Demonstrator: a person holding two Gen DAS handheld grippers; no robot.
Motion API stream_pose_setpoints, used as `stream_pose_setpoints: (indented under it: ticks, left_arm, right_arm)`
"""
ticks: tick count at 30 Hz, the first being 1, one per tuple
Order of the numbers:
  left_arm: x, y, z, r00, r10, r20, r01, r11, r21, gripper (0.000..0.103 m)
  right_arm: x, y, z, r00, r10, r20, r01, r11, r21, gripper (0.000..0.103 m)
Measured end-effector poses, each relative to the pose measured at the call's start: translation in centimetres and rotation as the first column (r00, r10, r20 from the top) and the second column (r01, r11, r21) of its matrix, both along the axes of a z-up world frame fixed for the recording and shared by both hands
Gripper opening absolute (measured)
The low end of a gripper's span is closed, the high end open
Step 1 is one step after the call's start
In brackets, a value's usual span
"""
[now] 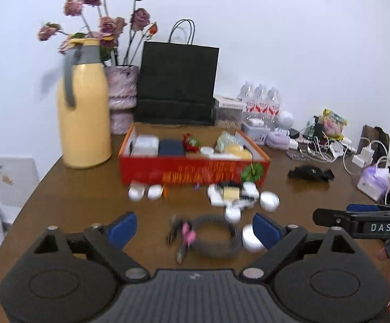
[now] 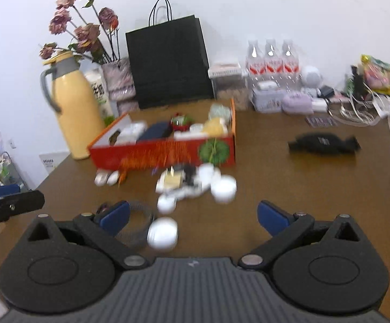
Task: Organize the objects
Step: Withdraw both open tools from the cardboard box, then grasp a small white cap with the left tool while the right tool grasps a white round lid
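Both the left hand-held gripper [image 1: 193, 228] and the right hand-held gripper [image 2: 193, 216] hang empty, jaws apart; straddle one near white jar [image 2: 162, 233] squarely before carrying it to the red box [image 2: 165, 153].

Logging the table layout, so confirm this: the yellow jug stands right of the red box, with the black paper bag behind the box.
Wrong on one point: the yellow jug stands left of the red box, as the left wrist view shows. The black paper bag is behind it.
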State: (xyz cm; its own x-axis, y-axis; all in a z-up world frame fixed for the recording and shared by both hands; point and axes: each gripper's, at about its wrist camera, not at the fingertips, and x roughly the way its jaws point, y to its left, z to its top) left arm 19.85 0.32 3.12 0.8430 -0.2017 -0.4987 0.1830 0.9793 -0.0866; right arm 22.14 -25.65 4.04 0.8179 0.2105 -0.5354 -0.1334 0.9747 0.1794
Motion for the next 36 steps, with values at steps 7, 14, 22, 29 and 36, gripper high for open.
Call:
stream_pose_setpoints:
  ticks: [7,14,22,29,36]
  left_arm:
    - [-6.3,0.6,-0.4,1.000,-0.007,-0.007,0.007,1.000,0.027,0.093]
    - [-7.1,2.4,0.4,0.998,0.044,0.035,-0.044,0.999,-0.001,0.095]
    - [-4.2,3.3,-2.0,0.997,0.074,-0.027,-0.074,0.997,-0.007,0.088]
    - [1.7,3.9,-4.8,0.997,0.067,-0.036,-0.066,0.997,0.041,0.080]
    - [10.8,4.2,-6.9,0.999,0.037,-0.007,-0.035,0.989,0.144,0.067]
  right_arm:
    - [-6.8,0.0,0.2,1.000,0.016,-0.016,-0.017,0.999,-0.038,0.103]
    - [-10.0,-0.2,2.0,0.999,0.024,0.048,-0.021,0.997,-0.073,0.103]
    - [-6.7,1.1,-0.2,0.999,0.011,0.037,-0.006,0.992,-0.122,0.103]
    - [-1.2,3.3,-3.3,0.996,0.093,-0.010,-0.093,0.987,-0.131,0.098]
    - [4.8,5.7,-6.2,0.993,0.104,-0.063,-0.112,0.984,-0.140,0.082]
